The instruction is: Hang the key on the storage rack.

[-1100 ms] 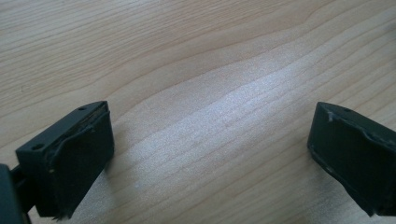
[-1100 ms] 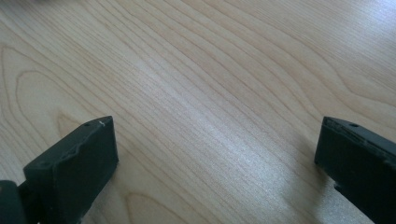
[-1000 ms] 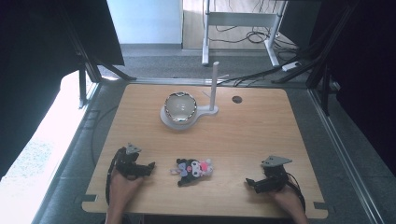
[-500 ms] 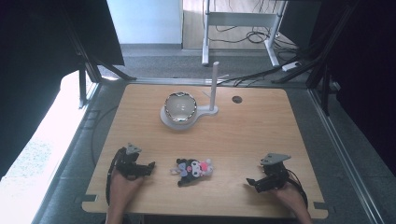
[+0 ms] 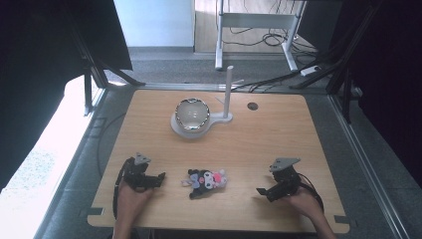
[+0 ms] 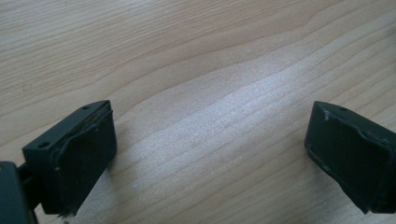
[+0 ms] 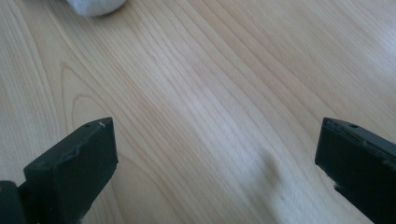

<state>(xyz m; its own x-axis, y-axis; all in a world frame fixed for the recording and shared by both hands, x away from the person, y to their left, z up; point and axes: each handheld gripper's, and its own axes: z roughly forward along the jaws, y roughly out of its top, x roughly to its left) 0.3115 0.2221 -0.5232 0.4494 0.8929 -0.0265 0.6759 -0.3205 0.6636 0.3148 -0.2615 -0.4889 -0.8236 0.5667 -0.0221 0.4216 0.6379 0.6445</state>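
High view: wooden bench [image 5: 278, 134] seen from above, with a small plush toy [image 5: 206, 180] lying near the front edge, black, white and pink, between the two hands. Left tool [image 5: 160, 178] just to the left of the toy, held low over the bench in the left hand [image 5: 130, 199], jaws pointing toward the toy but apart from it. Right tool [image 5: 263, 192] farther off on the toy's other side, held in the right hand [image 5: 304, 203], jaws pointing left toward the toy, with bare wood between. Farther back, a shiny round bowl [image 5: 191, 113] on a white base [image 5: 219, 119], a thin white post [image 5: 228, 89] upright at its right end. Small dark hole [image 5: 252, 106] in the bench to the right of the post.

Left gripper view: left tool [image 6: 208, 149] spread wide, two black jaws at the picture's sides, only wood grain between them, nothing pinched.

Right gripper view: right tool [image 7: 217, 156] likewise spread wide over bare wood, nothing between the jaws. Pale rounded thing [image 7: 95, 6] at the top edge, well ahead of the jaws, too cropped to identify.
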